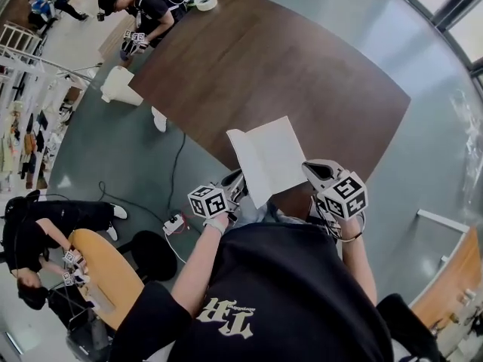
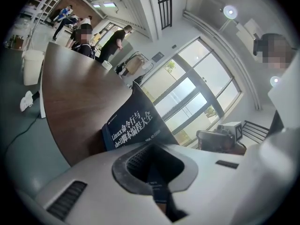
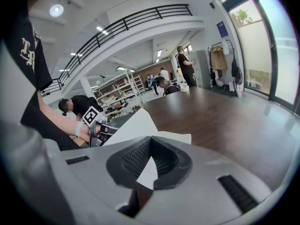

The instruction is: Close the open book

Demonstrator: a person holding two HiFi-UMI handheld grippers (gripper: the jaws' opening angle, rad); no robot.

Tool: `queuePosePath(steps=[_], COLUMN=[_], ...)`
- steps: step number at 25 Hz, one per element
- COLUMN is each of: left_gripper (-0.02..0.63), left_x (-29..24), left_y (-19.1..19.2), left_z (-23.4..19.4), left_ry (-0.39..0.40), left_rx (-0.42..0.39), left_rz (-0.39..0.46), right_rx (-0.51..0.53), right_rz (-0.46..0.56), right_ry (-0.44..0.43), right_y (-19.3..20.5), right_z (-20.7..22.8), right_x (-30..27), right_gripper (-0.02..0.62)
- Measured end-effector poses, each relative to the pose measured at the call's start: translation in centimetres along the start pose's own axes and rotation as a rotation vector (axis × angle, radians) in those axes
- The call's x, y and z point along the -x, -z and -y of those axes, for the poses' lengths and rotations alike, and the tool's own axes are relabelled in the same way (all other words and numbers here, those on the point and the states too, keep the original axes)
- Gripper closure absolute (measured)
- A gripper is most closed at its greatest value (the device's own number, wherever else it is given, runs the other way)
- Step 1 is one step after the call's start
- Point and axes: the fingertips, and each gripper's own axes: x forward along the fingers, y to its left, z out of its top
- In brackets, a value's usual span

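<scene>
Apparently the left gripper (image 2: 157,184) is clamped on the edge of the dark cover (image 2: 133,123). The book (image 1: 268,159) is held open between the two tools at the near edge of the brown surface (image 1: 302,66), white pages up. The right gripper (image 3: 144,172) pinches a white page (image 3: 136,125). To close it well, swing both halves together about the spine, evenly, without creasing the pinched page.

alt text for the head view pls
A person in a black shirt holds an open book at the near edge of a dark wooden table, the left gripper and right gripper clamped on its two sides.
</scene>
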Motion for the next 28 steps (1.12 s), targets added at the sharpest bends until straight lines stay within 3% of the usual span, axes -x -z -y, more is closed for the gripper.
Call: queuePosePath(steps=[15, 28], left_gripper=[0.601, 0.601], left_x=[-5.3, -9.6], left_y=[1.4, 4.5], left_z=[2.5, 0.6], left_ry=[0.089, 0.085], left_rx=[-0.046, -0.071], left_rz=[-0.134, -0.291], right_rx=[-0.086, -0.168], right_rz=[0.036, 0.047], right_ry=[0.129, 0.276], right_y=[1.7, 3.6], right_z=[2.5, 4.2], right_x=[4.6, 8.5], right_gripper=[0.608, 0.608])
